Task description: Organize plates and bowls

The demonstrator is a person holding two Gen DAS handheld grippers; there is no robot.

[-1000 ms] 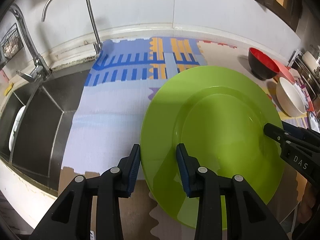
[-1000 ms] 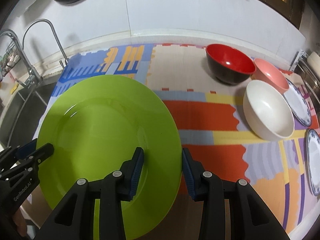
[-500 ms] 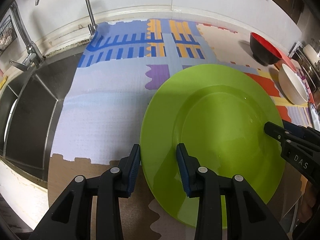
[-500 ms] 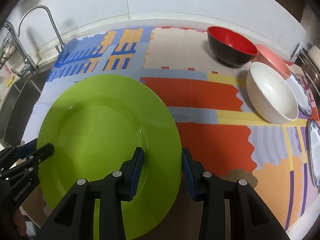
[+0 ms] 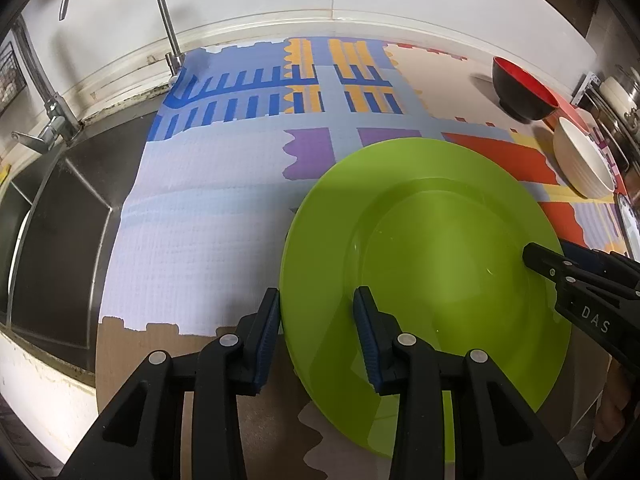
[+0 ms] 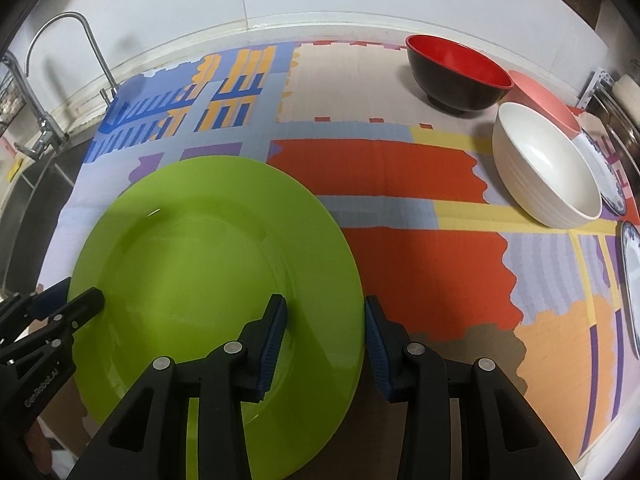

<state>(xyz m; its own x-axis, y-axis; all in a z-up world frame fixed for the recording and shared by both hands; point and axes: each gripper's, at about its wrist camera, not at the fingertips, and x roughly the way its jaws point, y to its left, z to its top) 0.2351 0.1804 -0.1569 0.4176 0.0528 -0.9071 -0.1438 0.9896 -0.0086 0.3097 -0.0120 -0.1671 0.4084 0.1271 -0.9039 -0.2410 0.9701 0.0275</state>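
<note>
A large green plate (image 5: 440, 260) hangs just above the colourful mat, carried by its rim from both sides. My left gripper (image 5: 316, 300) is shut on the plate's left rim, one pad under the edge and one on top. My right gripper (image 6: 324, 304) is shut on the opposite rim (image 6: 356, 280) in the same way. Each wrist view shows the other gripper's fingers (image 5: 538, 258) (image 6: 86, 304) at the far edge of the plate. A red-and-black bowl (image 6: 456, 68), a pink bowl (image 6: 540, 96) and a white bowl (image 6: 548, 168) stand at the back right.
Two blue-patterned plates (image 6: 604, 172) (image 6: 632, 280) lie at the right edge of the mat (image 6: 420, 184). A steel sink (image 5: 60, 220) with a tall tap (image 5: 160, 8) lies to the left. Metal pots (image 5: 624, 92) stand at the far right, and the wall runs behind.
Both grippers and the green plate have shifted a little down and toward the counter's front, so more of the mat shows behind the plate. The hold on both rims is unchanged.
</note>
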